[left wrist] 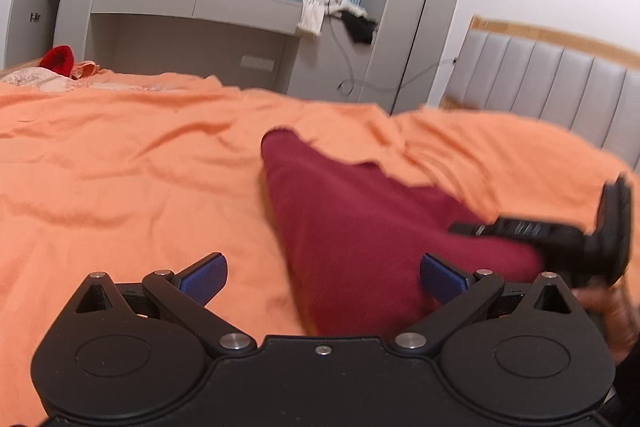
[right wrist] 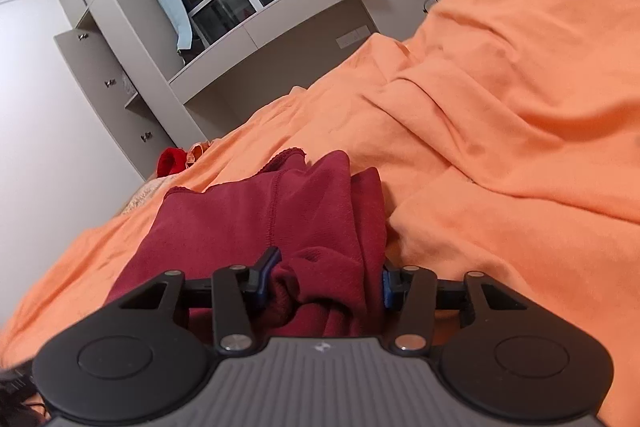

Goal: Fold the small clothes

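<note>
Maroon garment (right wrist: 288, 211) lies bunched on the orange bedsheet (left wrist: 120, 167), near the middle of the bed, stitched seam visible in the right wrist view. Right hand-held gripper (right wrist: 326, 281) has a bundle of the maroon fabric between its blue pads (right wrist: 267, 273); fingers look closed onto it, though the folds hide part of the contact. Left hand-held gripper (left wrist: 323, 277) sits just beside the garment's near edge, fingers spread wide, nothing between them. Left wrist view is motion-blurred. Red item (left wrist: 59, 58) lies at the far corner of the bed. Pale and black clothes (left wrist: 340, 15) are heaped on the window ledge beyond.
</note>
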